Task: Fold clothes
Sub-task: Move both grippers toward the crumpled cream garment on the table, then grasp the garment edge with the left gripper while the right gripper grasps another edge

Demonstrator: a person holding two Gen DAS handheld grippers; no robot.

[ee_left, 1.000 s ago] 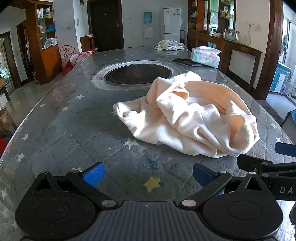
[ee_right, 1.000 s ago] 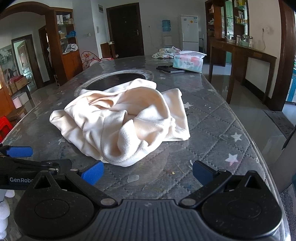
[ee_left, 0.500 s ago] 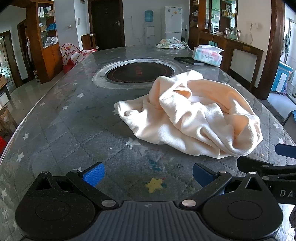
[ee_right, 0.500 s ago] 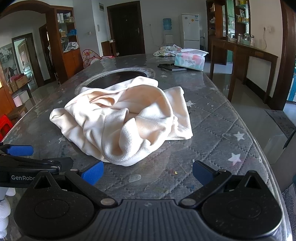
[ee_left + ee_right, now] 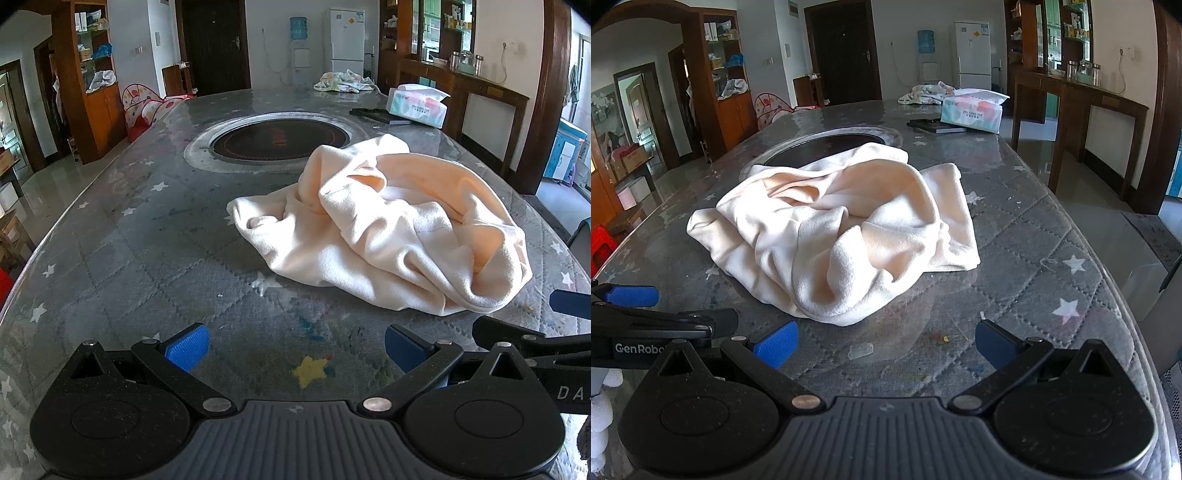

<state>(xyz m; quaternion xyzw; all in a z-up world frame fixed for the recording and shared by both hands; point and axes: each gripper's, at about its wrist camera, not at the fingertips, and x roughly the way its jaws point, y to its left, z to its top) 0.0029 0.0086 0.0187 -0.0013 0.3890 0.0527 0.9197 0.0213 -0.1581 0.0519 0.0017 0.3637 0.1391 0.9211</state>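
Not much has happened in the last second: both grippers have crept a little closer to the cloth, which sits slightly bigger and lower in each view than it did, and the heap itself hasn't shifted or changed shape. So the folding is no further along; this reads to me like lining up for a grab, nothing more.

Going left to right in the left wrist view: bare quilted table with its little stars on the left, the round dark hob insert in the upper middle, then the cream garment filling the centre-right of the frame, and a tissue box at upper right. The left gripper sits at the bottom with its blue pads spread wide and nothing between them. The right gripper is the same in its own view: wide apart, holding nothing, with the cloth just beyond it at centre-left.

The garment is a soft, fleecy, pale peach thing, bunched into a rumpled mound with deep creases and a hollow pocket on top. One flat flap lies out toward the hob side, another toward the right edge of the table. No neat edges or stacked layers anywhere, so it's clearly not lying folded right now. I can't tell what kind of garment it is.
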